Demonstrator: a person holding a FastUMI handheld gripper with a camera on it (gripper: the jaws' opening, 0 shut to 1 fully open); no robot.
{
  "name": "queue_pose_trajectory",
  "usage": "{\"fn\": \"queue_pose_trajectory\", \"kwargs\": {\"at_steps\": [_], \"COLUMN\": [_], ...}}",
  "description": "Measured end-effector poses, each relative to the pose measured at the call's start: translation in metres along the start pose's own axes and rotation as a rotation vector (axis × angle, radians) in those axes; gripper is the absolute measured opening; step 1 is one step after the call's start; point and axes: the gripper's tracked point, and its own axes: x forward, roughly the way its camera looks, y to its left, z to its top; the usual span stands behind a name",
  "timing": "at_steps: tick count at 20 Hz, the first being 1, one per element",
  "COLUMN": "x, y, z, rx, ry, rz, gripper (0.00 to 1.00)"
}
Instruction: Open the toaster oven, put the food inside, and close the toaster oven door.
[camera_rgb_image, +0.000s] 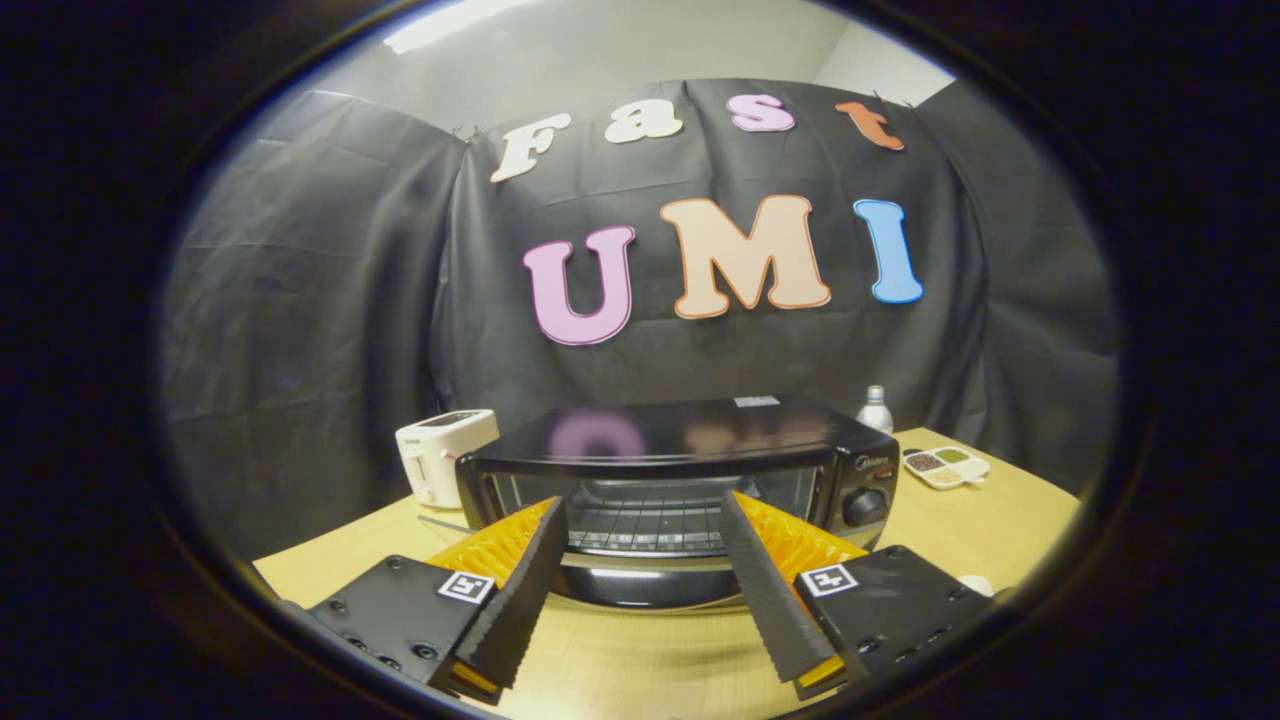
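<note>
A black toaster oven (700, 430) stands on the wooden table (1000, 520), straight ahead of my fingers. Its wire rack (645, 520) shows plainly in the front opening. A glossy black panel (640, 585) lies low in front of the opening and looks like the door folded down, though I cannot be sure. Its control knob (862, 507) is on the right side of the front. My gripper (642, 503) is open, with one black ribbed finger (520, 590) on either side of the opening and nothing held between them.
To the left of the oven stands a white pop-up toaster (440, 455). A small white divided dish (945, 467) and a bottle (875, 408) are behind the oven on the right. A white object (975, 583) peeks out beside the gripper's right body.
</note>
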Motion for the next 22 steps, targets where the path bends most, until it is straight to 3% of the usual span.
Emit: {"fn": "queue_pose_trajectory", "kwargs": {"at_steps": [11,22], "x": [-0.055,-0.060], "y": [0.000,-0.002], "z": [-0.068,-0.134], "rx": [0.026,0.037], "ry": [0.186,0.361], "rz": [0.035,0.052], "gripper": [0.94,0.93]}}
